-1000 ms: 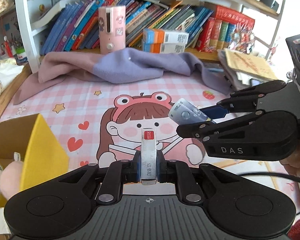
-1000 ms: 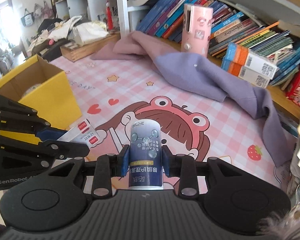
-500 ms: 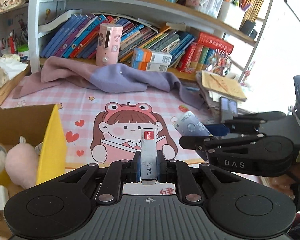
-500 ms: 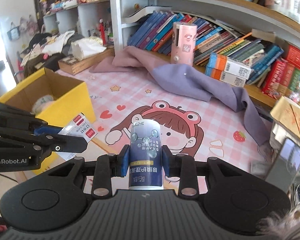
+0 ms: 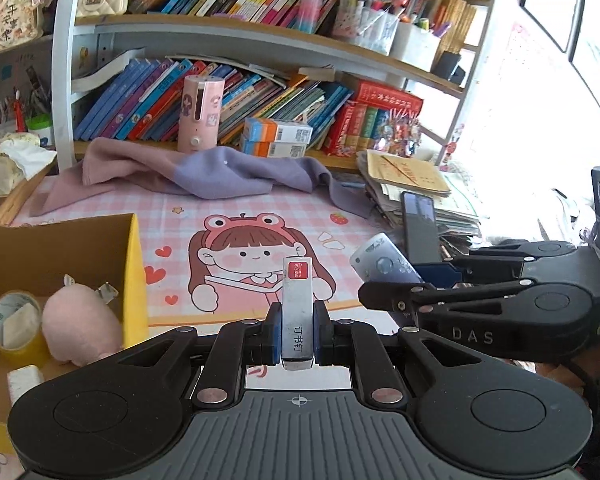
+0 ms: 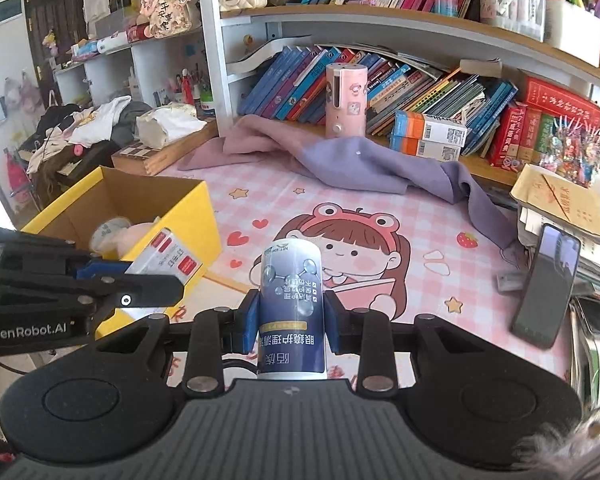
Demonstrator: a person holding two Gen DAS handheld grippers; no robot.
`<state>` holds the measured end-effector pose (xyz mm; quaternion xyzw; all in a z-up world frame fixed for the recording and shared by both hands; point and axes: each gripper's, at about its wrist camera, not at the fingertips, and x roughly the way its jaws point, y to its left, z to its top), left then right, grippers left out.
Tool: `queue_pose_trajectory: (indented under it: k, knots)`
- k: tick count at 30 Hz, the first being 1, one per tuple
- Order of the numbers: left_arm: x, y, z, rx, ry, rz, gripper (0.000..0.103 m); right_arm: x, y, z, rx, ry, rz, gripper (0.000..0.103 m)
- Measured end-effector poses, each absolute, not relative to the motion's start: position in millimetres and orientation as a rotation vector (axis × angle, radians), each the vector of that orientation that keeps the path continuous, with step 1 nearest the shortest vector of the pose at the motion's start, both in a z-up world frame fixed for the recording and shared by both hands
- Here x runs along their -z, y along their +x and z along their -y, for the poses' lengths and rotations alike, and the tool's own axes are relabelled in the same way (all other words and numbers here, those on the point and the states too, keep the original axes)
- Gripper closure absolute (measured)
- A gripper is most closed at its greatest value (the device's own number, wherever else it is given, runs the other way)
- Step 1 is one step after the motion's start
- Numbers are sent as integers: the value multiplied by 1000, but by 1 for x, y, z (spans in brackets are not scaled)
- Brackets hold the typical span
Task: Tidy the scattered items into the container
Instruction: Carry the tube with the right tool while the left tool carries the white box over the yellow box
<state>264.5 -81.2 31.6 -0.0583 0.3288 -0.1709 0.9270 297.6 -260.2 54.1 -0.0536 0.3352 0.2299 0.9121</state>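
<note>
While left tongs (image 5: 297, 334) clamp a staple box (image 5: 297, 304), right tongs (image 6: 291, 320) grip a canister (image 6: 291, 312).

The cardboard box (image 5: 134, 280) sits at the tabletop's (image 5: 236, 216) left; a plush toy (image 5: 80, 330) and tape roll (image 5: 14, 324) lie inside. A phone (image 5: 420, 220) leans against papers (image 5: 416, 172) at right.

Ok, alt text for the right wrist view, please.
The right gripper is shut on a blue-and-white canister above a pink cartoon mat. To its left, the left gripper holds a small white box near an open yellow cardboard box.
</note>
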Motion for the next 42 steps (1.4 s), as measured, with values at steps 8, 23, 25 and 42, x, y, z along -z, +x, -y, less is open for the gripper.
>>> queue_pose_trajectory:
  k: [8,23,25,42]
  knots:
    - [-26,222,59,429,-110,-665,90,-57,240,237,-368,-97,-655,72]
    - [-6,120,-14,513,-103,-770,90,-36,107,187,-206,6,-732,72]
    - [-8,116,-23,505,-118,-771,90,-39,98,179,-212,-5,-729,72]
    - [-6,96,-28,485,-149,-779,90,-35,68,162,-249,-50,-761,72]
